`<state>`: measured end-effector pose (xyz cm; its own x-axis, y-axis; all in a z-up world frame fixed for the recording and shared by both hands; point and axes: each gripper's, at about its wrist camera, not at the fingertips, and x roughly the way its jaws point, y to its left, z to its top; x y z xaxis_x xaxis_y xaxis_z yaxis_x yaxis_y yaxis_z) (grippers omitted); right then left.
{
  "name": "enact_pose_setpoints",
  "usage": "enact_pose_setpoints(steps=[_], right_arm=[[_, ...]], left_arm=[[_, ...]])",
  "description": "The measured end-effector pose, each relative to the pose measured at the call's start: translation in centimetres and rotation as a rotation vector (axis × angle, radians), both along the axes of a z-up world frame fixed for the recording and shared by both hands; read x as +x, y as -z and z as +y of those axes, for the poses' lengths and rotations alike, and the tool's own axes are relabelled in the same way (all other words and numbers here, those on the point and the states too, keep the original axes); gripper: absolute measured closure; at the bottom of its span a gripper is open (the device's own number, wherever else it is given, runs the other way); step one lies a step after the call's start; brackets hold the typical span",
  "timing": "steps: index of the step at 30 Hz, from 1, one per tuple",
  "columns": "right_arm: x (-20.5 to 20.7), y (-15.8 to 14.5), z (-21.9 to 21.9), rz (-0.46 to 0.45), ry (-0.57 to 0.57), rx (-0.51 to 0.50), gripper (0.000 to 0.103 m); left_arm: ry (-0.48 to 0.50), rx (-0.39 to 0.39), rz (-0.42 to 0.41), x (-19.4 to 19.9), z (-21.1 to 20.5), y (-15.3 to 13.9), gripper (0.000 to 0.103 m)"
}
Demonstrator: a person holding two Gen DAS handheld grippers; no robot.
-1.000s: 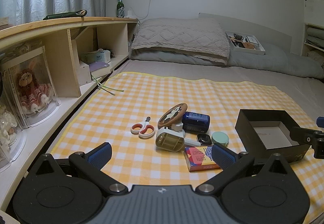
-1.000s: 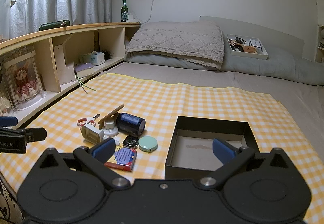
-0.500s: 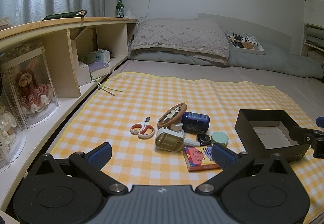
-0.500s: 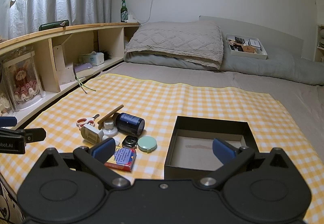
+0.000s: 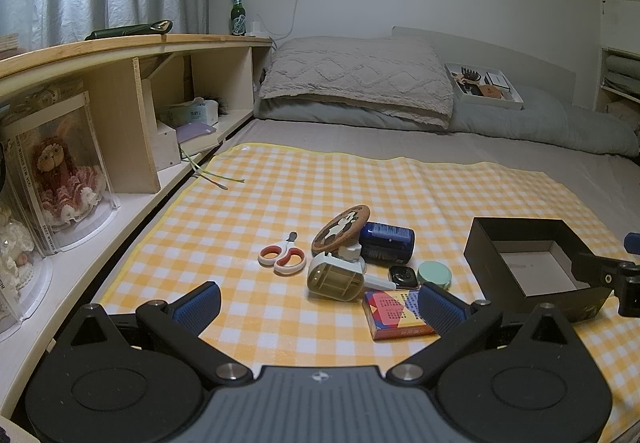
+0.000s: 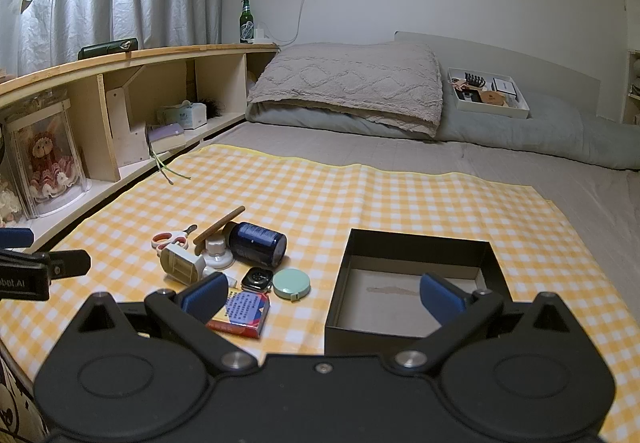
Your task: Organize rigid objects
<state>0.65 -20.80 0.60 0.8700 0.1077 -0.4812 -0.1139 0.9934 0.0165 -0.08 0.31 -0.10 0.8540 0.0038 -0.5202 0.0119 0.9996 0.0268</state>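
A matt black cardboard box (image 6: 416,275) sits at three o'clock of a glossy dark-blue metal can (image 6: 258,245), on a smooth yellow-checked cloth mat (image 6: 400,199); red-handled plastic scissors (image 5: 282,258) shine faintly.

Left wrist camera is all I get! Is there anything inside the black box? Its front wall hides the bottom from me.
Observer: Nothing. The right wrist camera looks down into the black box: the floor that shows is bare, with only a faint stain.
Operator: Is the other tool open? I only see its tip.
Observer: Yes. The right tool has its fingers spread wide and holds nothing.
Operator: Is the round panda thing thick?
Observer: No. Edge-on from the right, the wooden coaster is a thin disc. It is tilted over the white cap, and its high end is near the blue bottle.
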Motion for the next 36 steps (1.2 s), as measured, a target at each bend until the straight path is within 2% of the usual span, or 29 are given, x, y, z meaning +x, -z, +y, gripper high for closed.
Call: enact_pose_setpoints(steps=[14,18,22,29,33,36], right_arm=[[-0.5,-0.8,-0.1,-0.023,-0.012,0.003,0.000],[-0.5,-2.2,-0.2,-0.045,-0.028,0.009,0.000],[-0.1,-4.6,-0.5,-0.075,-0.015,-0.009,0.000],[2.8,-7.8,-3.2,-0.046,0.011,0.050,0.000],[5.4,-8.5,-5.0,-0.061,0.046,0.001,0.000],[8.1,-8.2,-6.5,-0.034,0.107,-0.048,0.000]], left_arm=[[0.001,-0.003,-0.019,-0.1,0.2,-0.9,0.000],[-0.009,-0.010,-0.047,0.0,0.2,-1.7,0.000],[-0.007,0.031,-0.091,0.2,-0.1,-2.8,0.000],[0.060,0.060,-0.090,1.1,-0.8,-4.3,0.000],[0.099,0.072,-0.065,2.2,-1.7,-4.5,0.000],[0.156,0.048,-0.045,3.4,-1.8,-4.4,0.000]])
